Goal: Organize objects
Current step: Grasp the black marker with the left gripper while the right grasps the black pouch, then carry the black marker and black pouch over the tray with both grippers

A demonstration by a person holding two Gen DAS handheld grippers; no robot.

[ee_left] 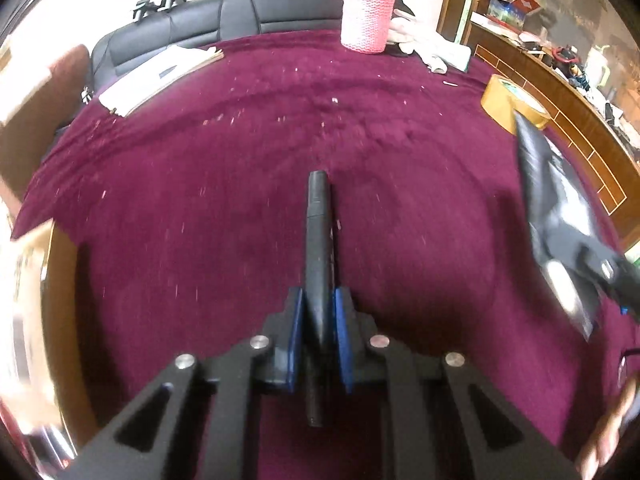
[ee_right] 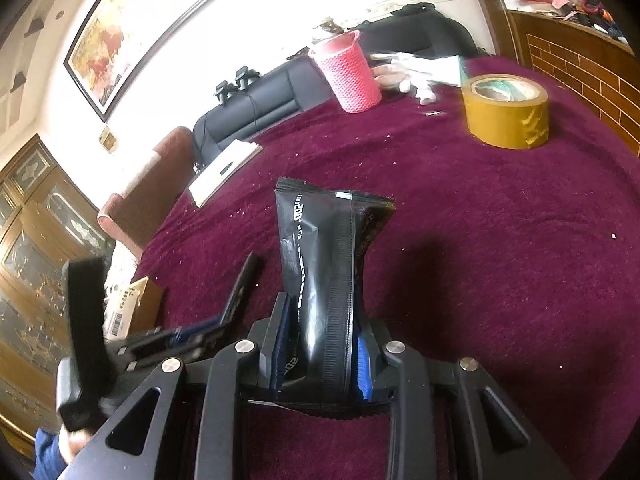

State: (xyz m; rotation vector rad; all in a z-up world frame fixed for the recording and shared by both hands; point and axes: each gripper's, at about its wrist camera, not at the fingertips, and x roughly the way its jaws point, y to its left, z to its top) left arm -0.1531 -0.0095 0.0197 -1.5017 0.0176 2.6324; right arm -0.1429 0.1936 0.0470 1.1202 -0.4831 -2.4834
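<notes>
Looks like a home living room: black leather sofa (ee_right: 256, 108), big framed painting (ee_right: 132, 28) on the wall, ornate glass-door wooden cabinet (ee_right: 32, 240), cluttered wooden shelves (ee_left: 560, 40), table under maroon velvet cloth (ee_right: 480, 240).

Daylight floods in from the far side, blowing out the wall (ee_right: 280, 20) to white. Soft shadows lie on the cloth (ee_left: 200, 208). Fisheye bends the edges; the left view's edges smear with blur.
</notes>
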